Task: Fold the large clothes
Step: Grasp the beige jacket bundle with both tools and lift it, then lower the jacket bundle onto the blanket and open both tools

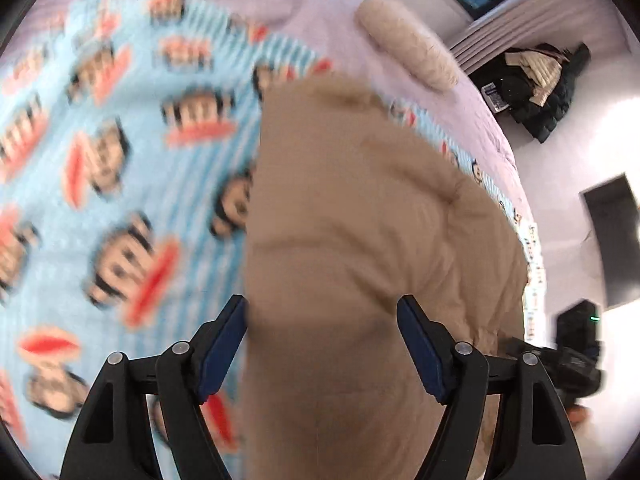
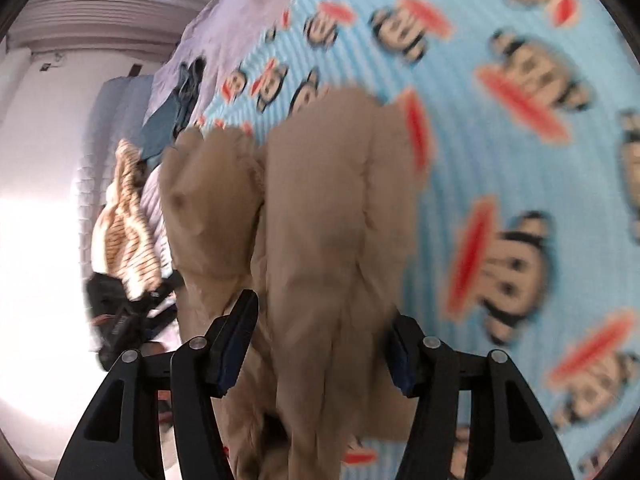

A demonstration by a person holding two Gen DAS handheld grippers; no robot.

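A puffy tan coat [image 1: 360, 220] lies bunched on a light-blue bedspread [image 1: 120, 140] printed with cartoon monkey faces. In the left wrist view my left gripper [image 1: 322, 304] stands wide over the near end of the coat. The cloth fills the gap, but both blue pads show their inner faces and neither presses on it. In the right wrist view the tan coat [image 2: 320, 200] runs in two thick folds between the fingers of my right gripper [image 2: 320, 308]. Its jaws stand apart, and the cloth brushes the right pad without being pinched. Both views are motion-blurred.
A cream cushion [image 1: 408, 48] lies on the lilac sheet [image 1: 480, 112] near the bed's far edge. Dark jackets [image 1: 536, 88] are piled on the floor beyond. Jeans [image 2: 180, 100] and a striped garment [image 2: 128, 232] sit by the bed's side, with a black bag [image 2: 116, 320] below them.
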